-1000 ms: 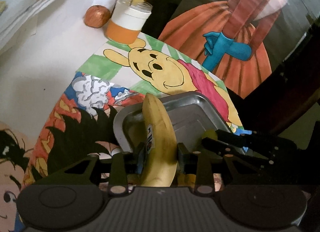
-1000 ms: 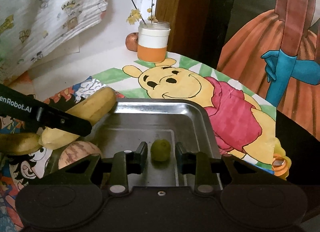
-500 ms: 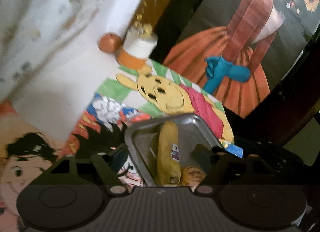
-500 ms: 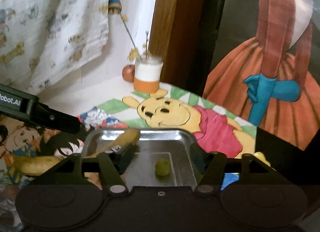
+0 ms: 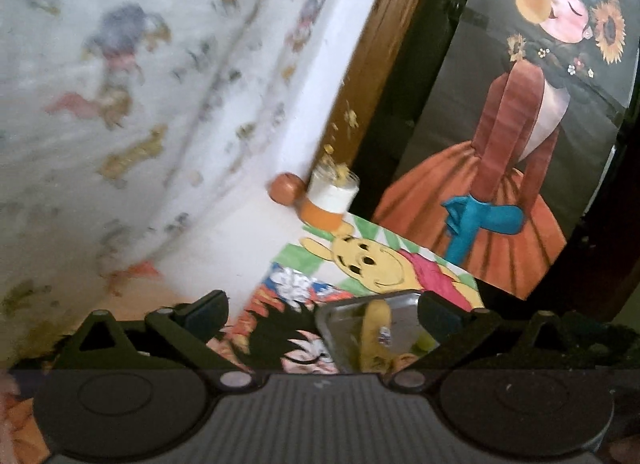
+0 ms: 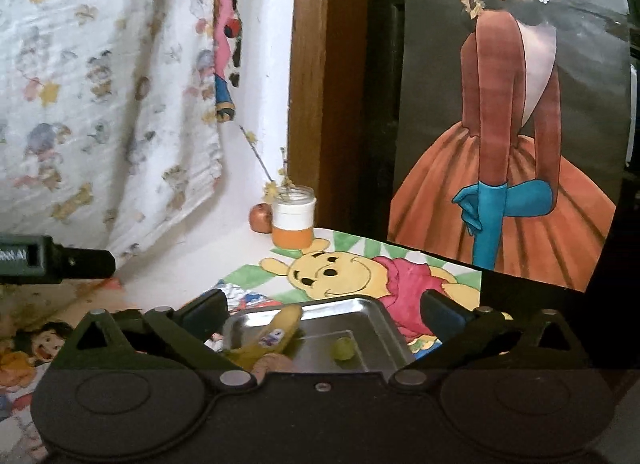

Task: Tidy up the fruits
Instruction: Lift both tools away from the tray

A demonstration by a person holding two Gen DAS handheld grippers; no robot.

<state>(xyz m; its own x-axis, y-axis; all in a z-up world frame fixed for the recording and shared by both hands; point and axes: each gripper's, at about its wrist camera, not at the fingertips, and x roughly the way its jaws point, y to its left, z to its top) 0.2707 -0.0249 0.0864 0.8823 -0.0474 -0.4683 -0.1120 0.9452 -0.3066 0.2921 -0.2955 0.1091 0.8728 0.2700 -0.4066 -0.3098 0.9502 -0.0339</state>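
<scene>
Released a second ago, the banana (image 5: 376,328) now lies in the metal tray (image 5: 332,320), and both grippers have risen well above it.

Left wrist view: the left gripper (image 5: 322,314) has its jaws spread wide with nothing between them. A small green fruit (image 5: 425,342) sits just right of the banana in the tray, and an orange-brown fruit (image 5: 404,360) peeks out at the near end, mostly hidden by the gripper body. Far back, a white-and-orange jar (image 5: 330,199) stands beside a reddish round fruit (image 5: 285,193).

Right wrist view: the right gripper (image 6: 324,310) is likewise wide open and empty. Its body covers the tray's near edge. The banana leans across the tray's left corner, the green fruit apart from it on the tray floor. The left gripper's finger (image 6: 60,260) juts in from the left edge
</scene>
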